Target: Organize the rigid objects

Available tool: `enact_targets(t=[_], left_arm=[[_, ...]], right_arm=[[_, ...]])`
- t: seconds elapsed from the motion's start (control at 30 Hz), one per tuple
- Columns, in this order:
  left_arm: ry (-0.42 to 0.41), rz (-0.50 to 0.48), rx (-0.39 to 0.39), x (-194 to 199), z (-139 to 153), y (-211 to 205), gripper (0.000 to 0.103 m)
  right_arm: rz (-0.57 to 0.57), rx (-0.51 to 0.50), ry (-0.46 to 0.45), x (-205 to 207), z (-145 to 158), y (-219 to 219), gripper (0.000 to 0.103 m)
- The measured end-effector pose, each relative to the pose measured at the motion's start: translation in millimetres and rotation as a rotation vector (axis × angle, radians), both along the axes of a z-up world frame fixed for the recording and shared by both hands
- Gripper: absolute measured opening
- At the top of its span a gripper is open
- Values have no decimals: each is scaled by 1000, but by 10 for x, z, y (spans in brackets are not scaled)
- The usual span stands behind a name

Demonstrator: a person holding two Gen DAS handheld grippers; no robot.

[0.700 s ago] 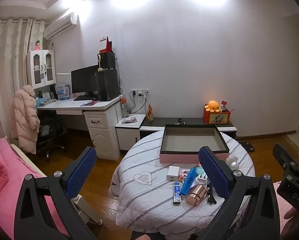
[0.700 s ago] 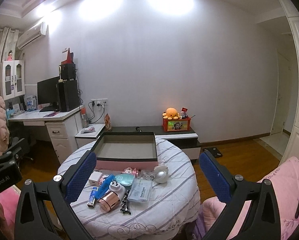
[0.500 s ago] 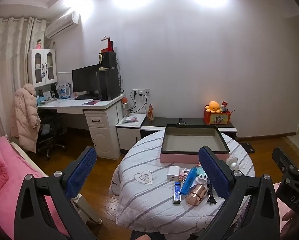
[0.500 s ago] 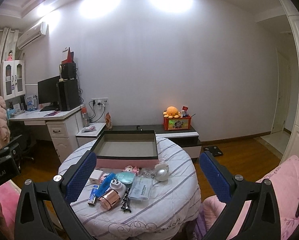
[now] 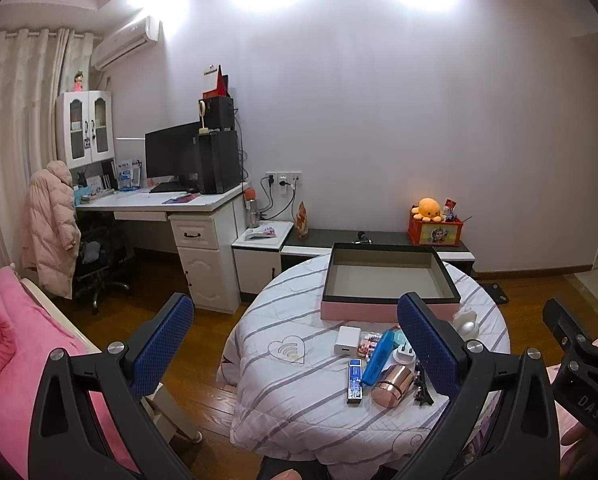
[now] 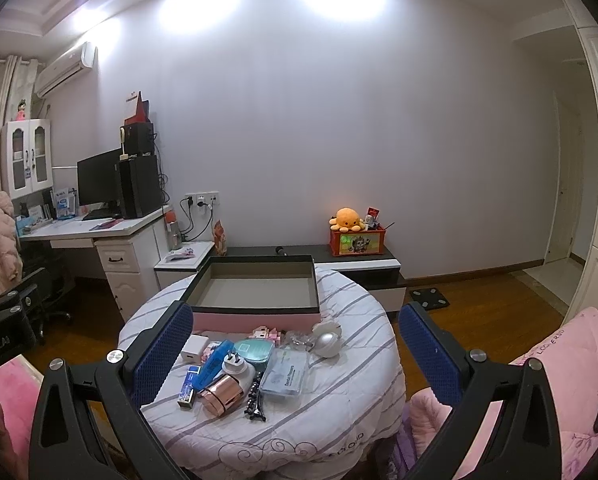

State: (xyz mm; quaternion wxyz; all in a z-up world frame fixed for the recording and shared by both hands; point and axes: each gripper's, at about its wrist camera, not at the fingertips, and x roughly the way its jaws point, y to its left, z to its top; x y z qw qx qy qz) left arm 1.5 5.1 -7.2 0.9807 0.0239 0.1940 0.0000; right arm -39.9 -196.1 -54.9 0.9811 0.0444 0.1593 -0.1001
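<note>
While both grippers (image 5: 295,336) (image 6: 295,344) still gape: table (image 6: 339,412) slightly nearer than before

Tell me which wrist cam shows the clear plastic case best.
Right wrist. The clear plastic case lies unobstructed between the open tongs, beside the black hair clip. In the left wrist view the left gripper's right finger covers that spot, so the case isn't visible.

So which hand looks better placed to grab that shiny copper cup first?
Probably the right gripper: in its view the copper cup lies between its open fingers. In the left gripper's view the cup sits off toward its right finger.
</note>
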Motion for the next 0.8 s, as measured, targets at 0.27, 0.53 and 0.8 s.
enact_targets(t=[0.27,0.53,0.8], left_arm=[[-11,2,-12,28,-50,-5,103],[-23,6,-9,62,-104,-4,103],[-22,3,-32,76,-108,14,103]], right_arm=[[4,1,5,17,6,5,103],[11,-3,11,40,2,48,103],[11,-1,14,53,4,48,103]])
